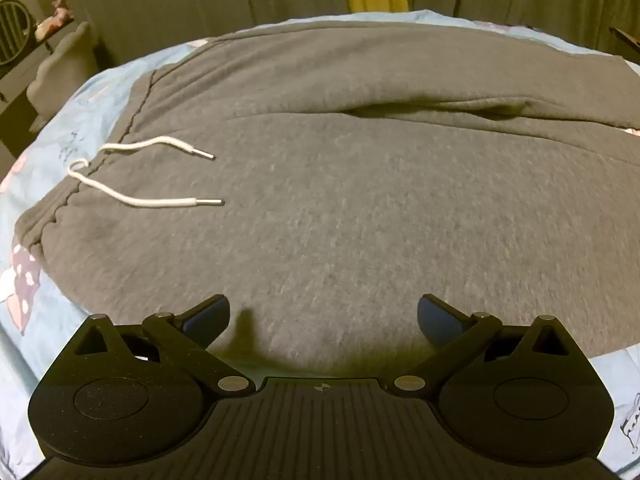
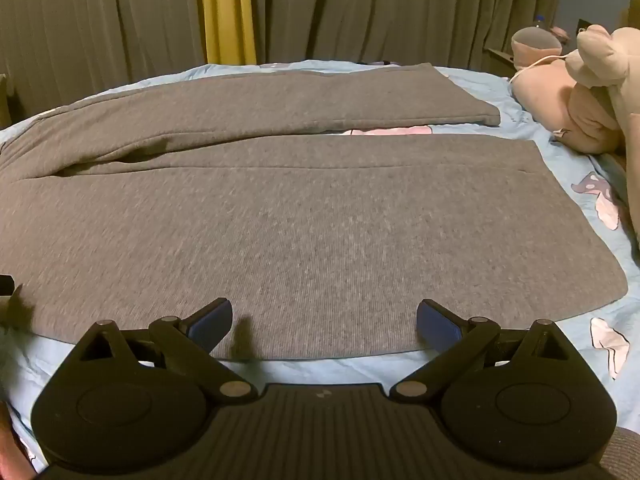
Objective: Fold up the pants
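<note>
Grey sweatpants point(image 1: 340, 208) lie spread flat across a light blue bed sheet point(image 1: 80, 120). The waistband is at the left in the left wrist view, with a white drawstring point(image 1: 152, 200) lying loose on the fabric. The two legs point(image 2: 320, 220) run to the right in the right wrist view, the far leg point(image 2: 300, 100) angled away from the near one. My left gripper point(image 1: 323, 316) hovers open over the near edge of the pants by the waist. My right gripper point(image 2: 324, 320) is open above the near leg's edge. Nothing sits between either pair of fingers.
Plush toys point(image 2: 592, 92) and a pink pillow lie at the right end of the bed. Olive curtains point(image 2: 360, 12) with a yellow strip point(image 2: 228, 12) hang behind the bed. A dark shelf with a fan point(image 1: 12, 36) stands at the far left.
</note>
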Demonstrator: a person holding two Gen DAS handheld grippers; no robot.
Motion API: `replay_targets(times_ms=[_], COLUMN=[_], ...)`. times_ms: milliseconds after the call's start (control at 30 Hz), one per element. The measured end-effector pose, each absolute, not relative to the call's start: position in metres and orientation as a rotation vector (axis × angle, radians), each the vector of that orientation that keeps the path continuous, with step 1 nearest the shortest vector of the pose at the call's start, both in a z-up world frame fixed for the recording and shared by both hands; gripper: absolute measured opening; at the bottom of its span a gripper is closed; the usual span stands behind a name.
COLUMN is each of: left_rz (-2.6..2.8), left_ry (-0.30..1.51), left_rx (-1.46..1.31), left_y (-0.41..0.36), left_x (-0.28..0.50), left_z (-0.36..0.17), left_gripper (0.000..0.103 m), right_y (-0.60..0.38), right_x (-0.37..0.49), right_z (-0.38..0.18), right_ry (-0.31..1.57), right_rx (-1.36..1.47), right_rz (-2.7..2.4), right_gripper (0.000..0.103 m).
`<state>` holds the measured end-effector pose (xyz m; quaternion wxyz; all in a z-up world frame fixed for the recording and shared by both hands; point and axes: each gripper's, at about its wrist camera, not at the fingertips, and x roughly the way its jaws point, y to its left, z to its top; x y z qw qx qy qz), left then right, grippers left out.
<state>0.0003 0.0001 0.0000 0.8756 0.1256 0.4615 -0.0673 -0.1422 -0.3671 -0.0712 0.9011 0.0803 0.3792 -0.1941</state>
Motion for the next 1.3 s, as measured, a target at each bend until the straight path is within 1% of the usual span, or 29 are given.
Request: replay_targets(times_ms=[1300], left_rz=[-0.141], left_ry=[0.963], left_rx=[0.264], left_y=[-0.0053], left_x=[-0.0008], left_z=[-0.0016], left_gripper=[0.103], right_y=[-0.3669], right_x=[-0.1415], right_z=[-0.0711], right_ry=[0.786], right_rx=[0.167], right_rz=[-0.402], right_gripper=[0.099])
